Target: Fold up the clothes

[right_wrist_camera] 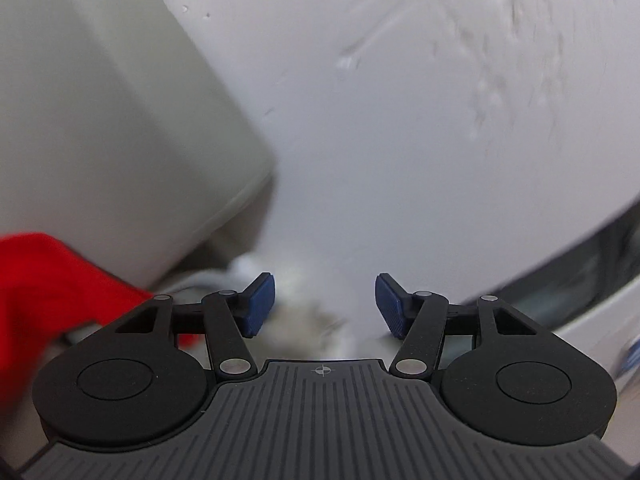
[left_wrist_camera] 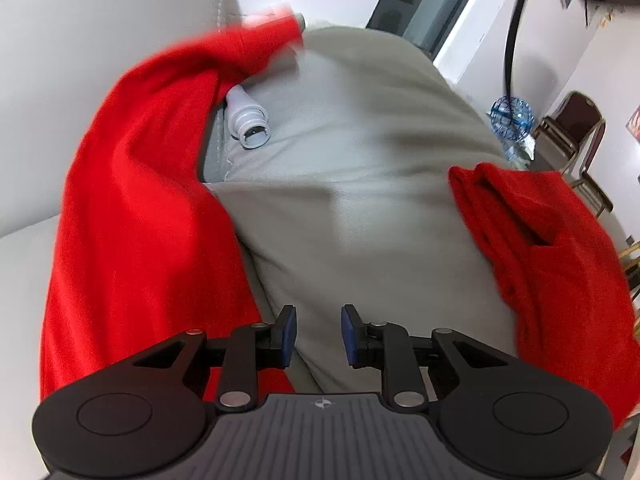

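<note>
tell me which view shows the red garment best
The left wrist view: the red garment drapes across the grey cushion on both sides, mostly sharp. The right wrist view catches only a blurred corner of it at the lower left edge.

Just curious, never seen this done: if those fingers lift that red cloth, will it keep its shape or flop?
Probably flop: the red cloth already sags in soft folds over the grey cushion. It looks thin, so likely light. One pinch would probably raise only a corner, the rest trailing.

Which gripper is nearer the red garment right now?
Left. The left gripper hangs over the grey cushion with the red garment on both sides. The right gripper faces the white wall, red cloth only at its left edge.
</note>
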The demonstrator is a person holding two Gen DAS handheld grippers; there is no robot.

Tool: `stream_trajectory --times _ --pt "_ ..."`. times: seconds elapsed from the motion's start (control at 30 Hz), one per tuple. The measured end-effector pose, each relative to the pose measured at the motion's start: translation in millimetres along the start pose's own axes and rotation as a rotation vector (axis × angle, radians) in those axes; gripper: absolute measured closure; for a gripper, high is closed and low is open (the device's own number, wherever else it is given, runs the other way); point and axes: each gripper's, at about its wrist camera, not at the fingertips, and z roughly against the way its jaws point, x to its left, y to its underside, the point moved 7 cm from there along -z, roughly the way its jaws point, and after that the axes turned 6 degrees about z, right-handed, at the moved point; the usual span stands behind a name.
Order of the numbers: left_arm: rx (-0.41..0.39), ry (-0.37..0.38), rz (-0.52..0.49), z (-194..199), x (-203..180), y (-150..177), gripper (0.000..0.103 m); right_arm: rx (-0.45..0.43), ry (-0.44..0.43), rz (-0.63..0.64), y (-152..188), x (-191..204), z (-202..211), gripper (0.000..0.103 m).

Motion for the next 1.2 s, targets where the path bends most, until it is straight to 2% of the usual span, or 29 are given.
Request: stream_trajectory --times 0.07,0.13,0.2,0.37,0.43,0.47,0.57,0.63,0.7,0.73,0.8,0.87,0.93,1.0,1.13,1.2 --pt "-0.015 -0.026 0.01 8.9 11.6 -6.3 0.081 0.048 -0.144 -0.159 16.1 8.8 -1.9 0.059" --pt "-0.029 -0.052 0.02 17.4 24.0 -13.8 0.081 0.091 -0.248 -0.322 32.8 17.2 -5.7 0.062" --pt "-0.043 -0.078 0.029 26.0 36.3 -21.2 0.081 0.123 -0.293 -0.427 46.9 22.9 -10.1 0.062" --pt "-0.074 -0.123 0.032 29.2 50.4 -45.8 0.081 0.196 -0.366 -0.686 78.1 21.6 -24.5 0.053" --pt "-0.076 -0.129 0.035 27.4 53.6 -48.1 0.081 0.238 -0.419 -0.89 94.0 16.8 -40.5 0.053" --pt "-0.074 -0.129 0.038 26.0 55.3 -47.6 0.081 0.243 -0.434 -0.944 98.9 17.2 -45.9 0.055" --pt "-0.065 -0.126 0.04 25.9 60.4 -42.4 0.081 0.241 -0.455 -1.004 103.8 23.7 -62.1 0.057" --pt "-0.06 -0.126 0.036 26.4 63.2 -38.2 0.081 0.25 -0.447 -0.989 105.2 28.2 -72.1 0.058" --pt "-0.056 -0.123 0.041 27.8 66.2 -34.7 0.081 0.264 -0.449 -0.975 106.3 30.9 -81.3 0.064" --pt "-0.053 -0.122 0.044 28.7 67.9 -32.9 0.081 0.259 -0.462 -0.973 107.0 32.1 -84.9 0.079" --pt "-0.05 -0.114 0.053 30.4 70.3 -30.2 0.081 0.254 -0.488 -0.979 108.6 33.6 -88.3 0.081" --pt "-0.049 -0.114 0.059 32.6 70.6 -28.9 0.081 0.238 -0.52 -0.967 106.5 31.6 -87.7 0.093" --pt "-0.054 -0.111 0.062 36.6 69.5 -28.8 0.081 0.206 -0.499 -0.892 99.1 27.4 -81.4 0.103" --pt "-0.061 -0.108 0.063 41.2 67.9 -29.5 0.081 0.158 -0.467 -0.8 86.4 22.1 -68.7 0.103" --pt "-0.074 -0.098 0.064 51.5 62.5 -32.8 0.081 -0.023 -0.321 -0.472 35.8 -0.7 -15.0 0.103" --pt "-0.079 -0.094 0.065 56.0 58.7 -33.3 0.081 -0.056 -0.32 -0.438 18.0 -15.2 3.9 0.103"
